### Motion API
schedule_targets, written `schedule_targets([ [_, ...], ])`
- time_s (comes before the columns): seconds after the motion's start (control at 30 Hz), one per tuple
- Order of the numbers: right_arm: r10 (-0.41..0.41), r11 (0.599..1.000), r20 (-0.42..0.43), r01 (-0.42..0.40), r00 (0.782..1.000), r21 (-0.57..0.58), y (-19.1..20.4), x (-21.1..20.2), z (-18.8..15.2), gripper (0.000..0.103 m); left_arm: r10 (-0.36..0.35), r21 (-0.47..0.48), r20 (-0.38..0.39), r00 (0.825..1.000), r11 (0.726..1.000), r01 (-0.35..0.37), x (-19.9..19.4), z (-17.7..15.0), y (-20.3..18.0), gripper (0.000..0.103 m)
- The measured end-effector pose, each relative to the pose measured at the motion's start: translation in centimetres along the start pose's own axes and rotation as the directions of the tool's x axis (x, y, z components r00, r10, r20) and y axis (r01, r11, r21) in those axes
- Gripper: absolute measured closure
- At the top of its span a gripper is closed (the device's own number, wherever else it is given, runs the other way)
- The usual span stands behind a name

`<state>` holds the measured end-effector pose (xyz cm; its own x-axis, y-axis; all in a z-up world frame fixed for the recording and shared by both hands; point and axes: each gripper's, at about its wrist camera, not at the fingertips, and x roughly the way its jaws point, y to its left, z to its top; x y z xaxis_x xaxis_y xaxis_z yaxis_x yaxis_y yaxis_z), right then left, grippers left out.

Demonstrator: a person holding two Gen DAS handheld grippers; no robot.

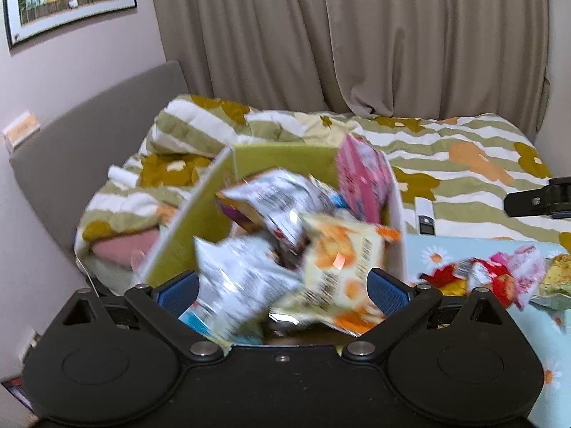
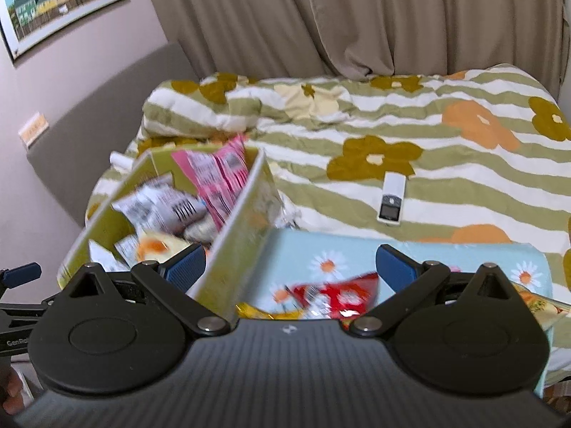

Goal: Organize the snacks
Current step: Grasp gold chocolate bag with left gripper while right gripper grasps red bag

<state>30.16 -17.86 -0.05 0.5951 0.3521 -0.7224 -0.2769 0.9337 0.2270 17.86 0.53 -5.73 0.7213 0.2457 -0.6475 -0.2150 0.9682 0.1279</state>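
Note:
A green box [image 1: 178, 235] full of snack packets stands on the bed; it also shows in the right wrist view [image 2: 242, 221]. A pink packet [image 1: 360, 178] leans upright at its back. My left gripper [image 1: 282, 285] is open over the box, with a silver packet [image 1: 235, 278] and a yellow-orange packet [image 1: 342, 260] lying blurred between its fingers, not clamped. My right gripper [image 2: 291, 267] is open above a red packet [image 2: 335, 296] on the daisy-print cloth [image 2: 321, 249], beside the box's right wall. More red and pink packets [image 1: 492, 274] lie on that cloth.
A white remote [image 2: 392, 198] lies on the striped flower duvet [image 2: 428, 132] right of the box. A grey headboard [image 1: 89, 135] runs along the left and beige curtains [image 1: 357, 35] hang behind. A green-yellow packet [image 1: 556, 278] sits at the cloth's right edge.

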Motion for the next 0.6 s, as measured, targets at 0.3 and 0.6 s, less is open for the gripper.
schedule_targets([
  [0.3,0.014,1.000,-0.081,-0.016,0.997,-0.022,-3.1,2.4,-2.5,0.000,-0.097,0.037,0.026,0.995,0.995,0.096,-0.2,-4.9,-7.4,0.001],
  [0.6,0.035,0.999,-0.107,-0.038,0.994,-0.028,-4.5,4.8,-4.2,0.000,-0.072,0.168,0.080,0.994,0.984,0.058,1.7,-7.2,-13.9,0.001],
])
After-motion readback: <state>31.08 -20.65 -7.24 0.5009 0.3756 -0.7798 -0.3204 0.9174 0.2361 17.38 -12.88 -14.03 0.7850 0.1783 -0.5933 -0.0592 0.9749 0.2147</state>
